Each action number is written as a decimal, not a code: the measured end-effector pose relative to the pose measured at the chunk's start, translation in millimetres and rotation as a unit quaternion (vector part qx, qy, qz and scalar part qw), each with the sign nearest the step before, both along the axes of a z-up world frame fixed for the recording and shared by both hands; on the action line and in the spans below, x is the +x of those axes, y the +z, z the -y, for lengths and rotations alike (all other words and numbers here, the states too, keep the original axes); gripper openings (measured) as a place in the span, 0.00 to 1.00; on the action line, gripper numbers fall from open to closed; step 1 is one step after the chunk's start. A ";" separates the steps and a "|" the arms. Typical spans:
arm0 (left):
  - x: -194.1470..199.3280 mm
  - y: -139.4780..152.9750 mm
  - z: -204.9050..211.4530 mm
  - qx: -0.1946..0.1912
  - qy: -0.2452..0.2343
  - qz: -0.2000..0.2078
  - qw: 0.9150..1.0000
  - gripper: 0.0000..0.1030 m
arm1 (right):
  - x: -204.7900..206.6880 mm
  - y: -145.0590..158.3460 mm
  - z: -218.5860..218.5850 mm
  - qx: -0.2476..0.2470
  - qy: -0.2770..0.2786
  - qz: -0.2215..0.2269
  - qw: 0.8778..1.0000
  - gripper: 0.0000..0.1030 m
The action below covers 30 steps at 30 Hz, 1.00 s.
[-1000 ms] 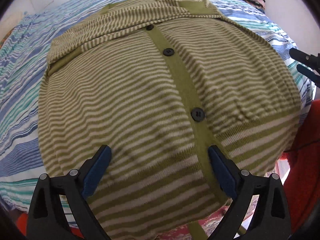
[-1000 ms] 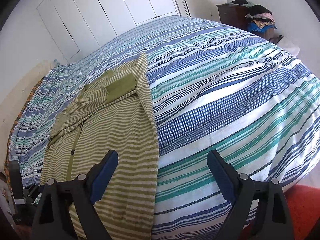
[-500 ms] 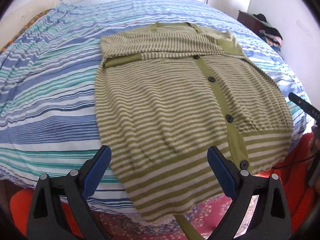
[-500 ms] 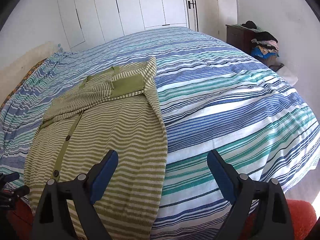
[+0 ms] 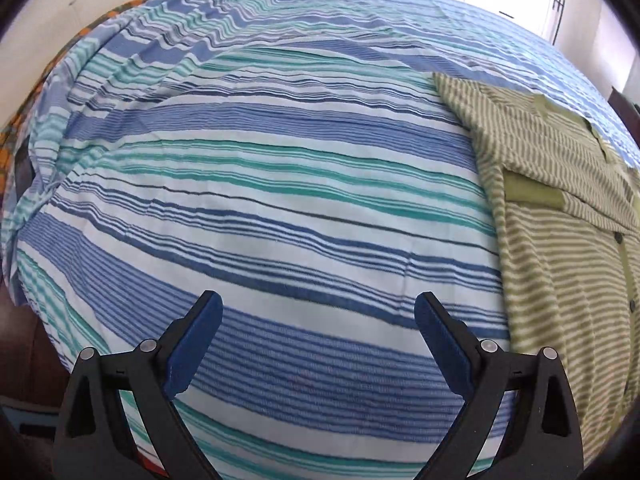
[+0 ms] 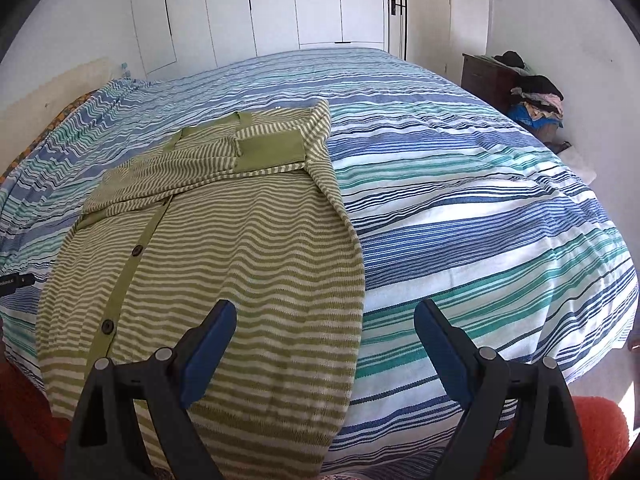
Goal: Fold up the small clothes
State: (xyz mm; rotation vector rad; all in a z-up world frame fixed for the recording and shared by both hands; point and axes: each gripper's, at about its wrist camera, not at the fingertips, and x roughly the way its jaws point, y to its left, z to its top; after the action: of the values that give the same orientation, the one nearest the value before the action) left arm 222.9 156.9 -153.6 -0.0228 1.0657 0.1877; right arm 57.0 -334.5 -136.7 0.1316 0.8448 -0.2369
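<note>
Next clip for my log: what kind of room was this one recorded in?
Most likely a home bedroom. A large bed with a striped bedspread fills the view, white built-in wardrobe doors line the far wall, and a dark dresser in the corner has clothes piled on it. A striped green cardigan lies on the bed.

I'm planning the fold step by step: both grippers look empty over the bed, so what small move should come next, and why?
Probably swing the left gripper back right toward the striped cardigan. It is open over bare striped bedspread, with the cardigan only at its right edge. The right gripper, also open, already hovers by the hem, sleeves folded in, so both could then grasp it.
</note>
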 end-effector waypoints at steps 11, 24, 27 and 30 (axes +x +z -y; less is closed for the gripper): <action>88.9 -30.1 0.5 0.068 -0.073 0.040 0.994 1.00 | 13.4 2.1 -22.2 -0.044 0.006 -0.017 0.999 0.87; 93.5 -46.9 -23.0 -0.012 -0.080 0.052 0.995 1.00 | 34.3 16.4 -119.9 -0.075 0.084 -0.024 0.993 0.87; 93.8 -47.7 -23.9 -0.015 -0.080 0.052 0.995 1.00 | 42.6 15.2 -152.5 -0.063 0.114 -0.035 0.991 0.87; 94.4 -47.9 -24.5 -0.015 -0.080 0.052 0.995 1.00 | 55.9 6.3 -185.8 -0.050 0.138 -0.052 0.988 0.87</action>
State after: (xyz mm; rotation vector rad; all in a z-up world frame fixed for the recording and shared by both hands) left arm 317.3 181.4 -201.5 0.0263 0.9623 0.0259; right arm 112.9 -148.7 -130.4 -0.0933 0.9428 -0.0257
